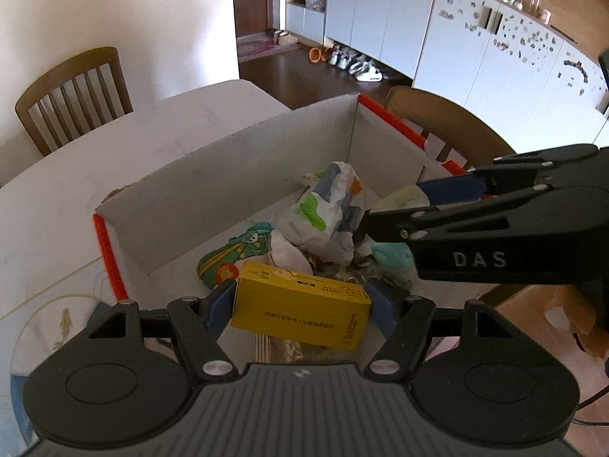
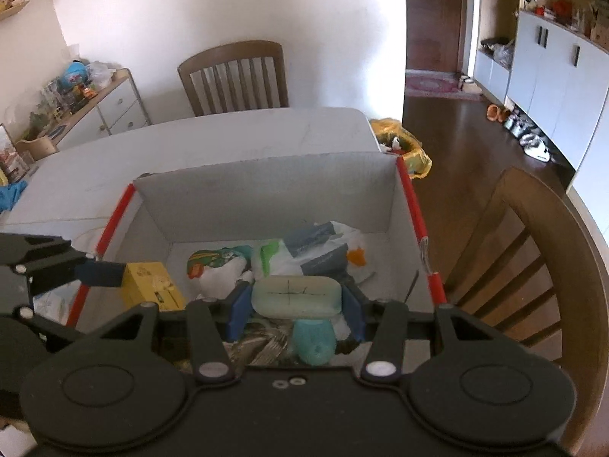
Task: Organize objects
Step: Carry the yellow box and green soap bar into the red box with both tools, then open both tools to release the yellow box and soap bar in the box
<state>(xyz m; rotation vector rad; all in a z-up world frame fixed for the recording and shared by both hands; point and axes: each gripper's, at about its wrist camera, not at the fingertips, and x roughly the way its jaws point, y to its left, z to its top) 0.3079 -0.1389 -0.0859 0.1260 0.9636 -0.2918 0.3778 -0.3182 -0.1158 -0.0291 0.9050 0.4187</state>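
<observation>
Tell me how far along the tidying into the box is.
Done: a printed bag and other bits already lie in the cardboard box. In hand: left gripper holds a yellow carton, right gripper a pale soap-like block, both over the box. Left: releasing them.

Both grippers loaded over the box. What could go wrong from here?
1. The left gripper holds the yellow box tilted; released like this, it may tumble onto the clutter rather than lie flat.
2. The right gripper pinches the pale green soap-like block close beside the left one, so the two could collide.
3. The cardboard box already holds a plastic bag, so dropped things may pile unevenly.
</observation>
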